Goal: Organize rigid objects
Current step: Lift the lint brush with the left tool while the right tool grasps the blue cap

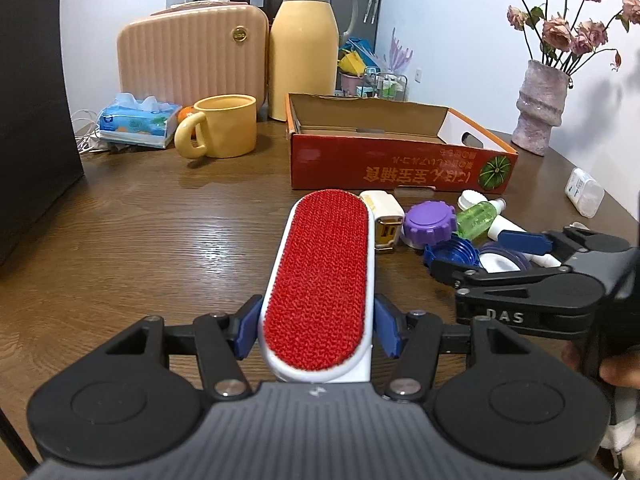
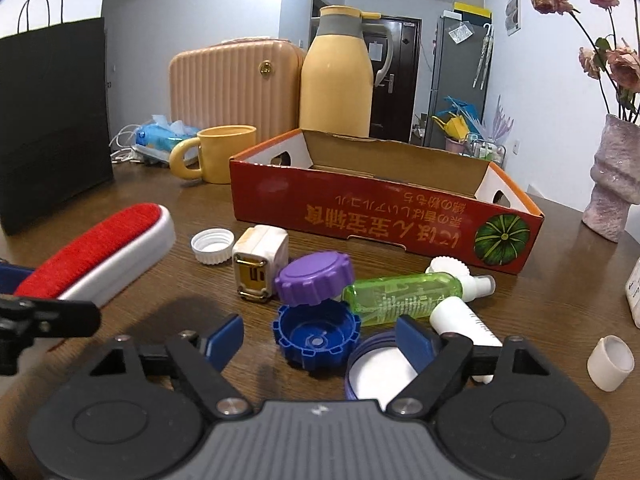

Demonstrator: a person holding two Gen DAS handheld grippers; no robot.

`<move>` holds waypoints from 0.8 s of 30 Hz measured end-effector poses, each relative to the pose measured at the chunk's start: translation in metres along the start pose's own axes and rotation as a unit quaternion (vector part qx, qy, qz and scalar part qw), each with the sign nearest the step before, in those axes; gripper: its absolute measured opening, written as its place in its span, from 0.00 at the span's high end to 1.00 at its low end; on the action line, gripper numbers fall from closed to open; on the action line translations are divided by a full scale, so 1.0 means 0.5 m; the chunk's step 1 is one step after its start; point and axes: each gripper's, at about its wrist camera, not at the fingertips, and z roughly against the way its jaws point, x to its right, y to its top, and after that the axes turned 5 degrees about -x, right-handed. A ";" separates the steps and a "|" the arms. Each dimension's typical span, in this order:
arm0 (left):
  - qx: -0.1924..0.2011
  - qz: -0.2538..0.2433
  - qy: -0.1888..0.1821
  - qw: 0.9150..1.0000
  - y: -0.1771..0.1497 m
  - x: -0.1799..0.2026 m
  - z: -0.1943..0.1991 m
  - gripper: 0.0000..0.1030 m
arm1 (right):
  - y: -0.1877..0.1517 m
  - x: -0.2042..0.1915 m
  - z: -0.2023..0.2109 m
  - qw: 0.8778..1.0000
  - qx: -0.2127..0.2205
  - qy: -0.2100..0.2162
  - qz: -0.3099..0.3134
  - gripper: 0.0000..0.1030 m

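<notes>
We gripped the lint brush [image 1: 320, 280] in our left claw [image 1: 316, 330], above the table [image 1: 160, 240] | our right claw [image 2: 320, 338] stood spread over the blue cap [image 2: 316, 338] | the red box [image 2: 380, 216] sat just behind the clutter.

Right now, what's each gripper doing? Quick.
Left gripper: closed on the red lint brush.
Right gripper: open, holding nothing, jaws either side of the blue cap.
</notes>
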 end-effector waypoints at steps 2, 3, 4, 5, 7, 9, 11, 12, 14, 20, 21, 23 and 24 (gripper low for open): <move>0.002 0.002 0.001 1.000 -0.001 -0.004 0.004 0.43 | 0.002 -0.006 -0.005 1.000 -0.001 -0.003 0.004 0.24; 0.002 0.003 0.001 1.000 -0.002 -0.006 0.006 0.43 | 0.004 -0.010 -0.009 1.000 -0.002 -0.005 0.007 0.26; 0.002 0.004 0.001 1.000 -0.003 -0.007 0.006 0.43 | 0.005 -0.013 -0.010 1.000 -0.003 -0.006 0.010 0.27; 0.002 0.005 0.001 1.000 -0.003 -0.008 0.007 0.43 | 0.006 -0.016 -0.014 1.000 -0.005 -0.008 0.013 0.30; 0.003 0.006 0.001 1.000 -0.004 -0.011 0.010 0.43 | 0.009 -0.019 -0.022 1.000 -0.011 -0.009 0.015 0.34; 0.005 0.007 0.001 1.000 -0.004 -0.012 0.013 0.43 | 0.011 -0.019 -0.032 1.000 -0.019 -0.013 0.014 0.36; 0.006 0.008 0.001 1.000 -0.005 -0.013 0.017 0.43 | 0.013 -0.021 -0.036 0.999 -0.020 -0.026 0.015 0.39; 0.007 0.007 0.001 1.000 -0.005 -0.012 0.016 0.43 | 0.015 -0.021 -0.037 0.999 -0.020 -0.024 0.015 0.43; 0.008 0.006 0.003 1.000 -0.006 -0.012 0.018 0.43 | 0.015 -0.019 -0.040 0.999 -0.026 -0.015 0.012 0.48; 0.011 0.009 0.002 1.000 -0.003 -0.012 0.022 0.43 | 0.012 -0.014 -0.030 1.000 -0.018 -0.008 0.007 0.48; 0.011 0.009 0.003 1.000 -0.003 -0.011 0.023 0.43 | 0.012 -0.013 -0.027 1.000 -0.015 -0.007 0.006 0.48; 0.012 0.010 0.004 1.000 0.000 -0.010 0.022 0.43 | 0.010 -0.010 -0.016 1.000 -0.008 -0.006 0.004 0.48; 0.012 0.010 0.004 1.000 0.001 -0.010 0.022 0.43 | 0.009 -0.008 -0.011 1.000 -0.003 -0.006 0.003 0.48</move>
